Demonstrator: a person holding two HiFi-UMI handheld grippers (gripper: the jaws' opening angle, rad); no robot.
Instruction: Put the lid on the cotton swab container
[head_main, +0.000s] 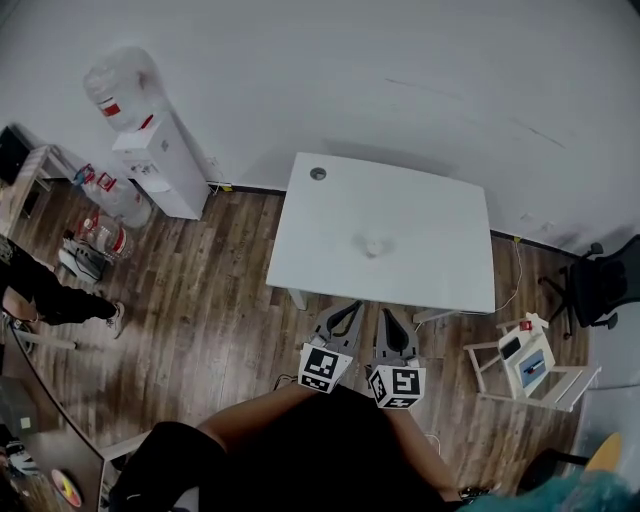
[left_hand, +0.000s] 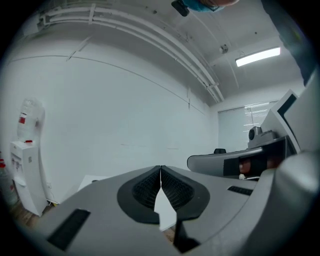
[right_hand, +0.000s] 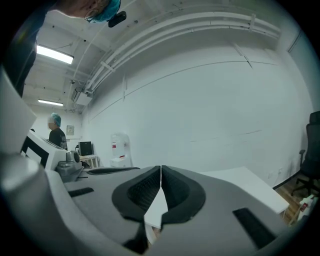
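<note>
A small clear container (head_main: 375, 244) sits near the middle of the white table (head_main: 440, 270); it is too small and faint to tell whether a lid is on it. A small dark round disc (head_main: 318, 173) lies at the table's far left corner. Both grippers hang in front of the table's near edge, close to the person's body and well short of the container. My left gripper (head_main: 352, 308) (left_hand: 160, 170) is shut with nothing between its pads. Beside it, my right gripper (head_main: 386, 316) (right_hand: 160, 170) is also shut and empty. Both point roughly level toward the far wall.
A water dispenser (head_main: 160, 160) stands against the wall at the left, with water bottles (head_main: 105, 235) on the wooden floor near it. A person (head_main: 50, 295) is at the far left. A white rack (head_main: 530, 365) and a black office chair (head_main: 600, 285) are right of the table.
</note>
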